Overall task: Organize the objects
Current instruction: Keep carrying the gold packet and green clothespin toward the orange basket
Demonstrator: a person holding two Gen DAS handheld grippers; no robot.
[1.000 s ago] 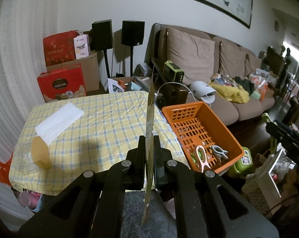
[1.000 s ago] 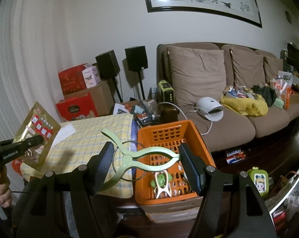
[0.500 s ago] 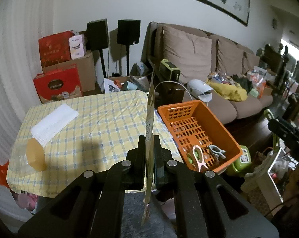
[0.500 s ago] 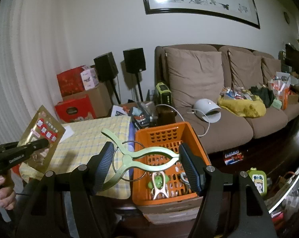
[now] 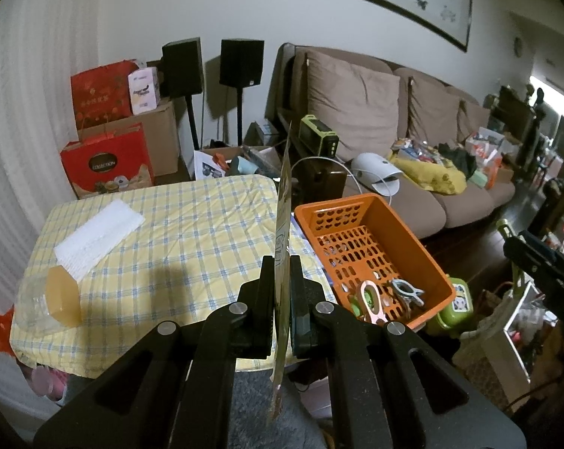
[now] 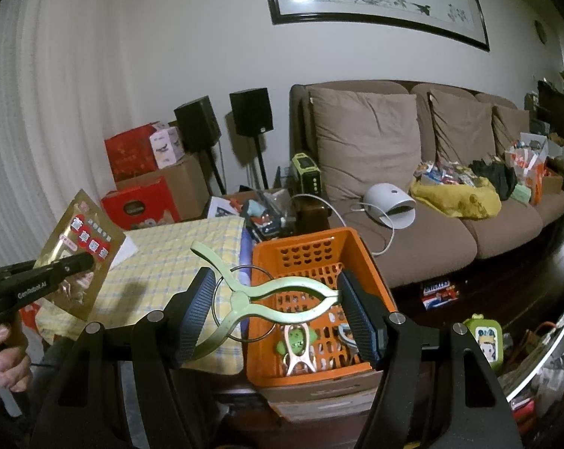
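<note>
My left gripper is shut on a flat gold packet, seen edge-on and upright above the table's near right part. In the right wrist view the gold packet shows its red labels, with the left gripper clamped across it and a person's hand on the handle. My right gripper holds a large pale green clip crosswise between its wide-set pads, in front of the orange basket. The orange basket stands at the table's right edge and holds several clips.
The table wears a yellow plaid cloth, with a white folded pad and a clear bottle of amber stuff at its left. Behind are red boxes, two speakers and a cluttered brown sofa. Bags and clutter fill the floor at right.
The left gripper with the packet has shifted very slightly. The right gripper and its green clip have kept still. Both grips are unchanged.
</note>
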